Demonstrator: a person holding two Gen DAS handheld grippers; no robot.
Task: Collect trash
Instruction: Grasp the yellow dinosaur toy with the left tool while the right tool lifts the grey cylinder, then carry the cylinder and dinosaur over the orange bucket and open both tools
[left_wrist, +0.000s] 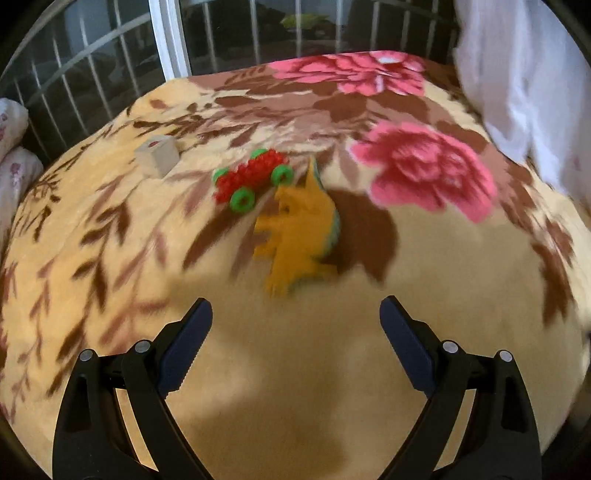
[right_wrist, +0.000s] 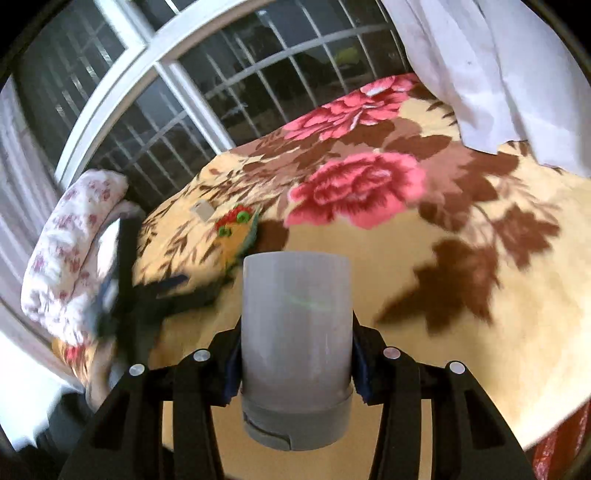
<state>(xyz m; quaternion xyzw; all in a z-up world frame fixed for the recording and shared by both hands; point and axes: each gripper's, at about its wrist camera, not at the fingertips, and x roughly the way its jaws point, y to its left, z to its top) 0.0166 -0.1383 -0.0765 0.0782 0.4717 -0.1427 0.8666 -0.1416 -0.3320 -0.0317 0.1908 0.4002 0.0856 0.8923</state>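
The orange toy dinosaur (left_wrist: 299, 236) lies on the bed straight ahead of the left tongs (left_wrist: 295, 314), just beyond the tips, and its long body runs from near to far, almost along the line of the fingers. The left tongs are wide open and hold nothing, and I judge they are the nearer ones for this pick. The toy looks like smooth rubber with a greenish back. Touching its far end is a red spiky car (left_wrist: 251, 179) with 4 green wheels, and further left a pale cube (left_wrist: 157, 158). The blanket (left_wrist: 110, 240) is soft and fluffy with pink flowers. The right tongs (right_wrist: 295, 354) are closed on a grey cylindrical container (right_wrist: 295, 332), smooth plastic, held above the bed.
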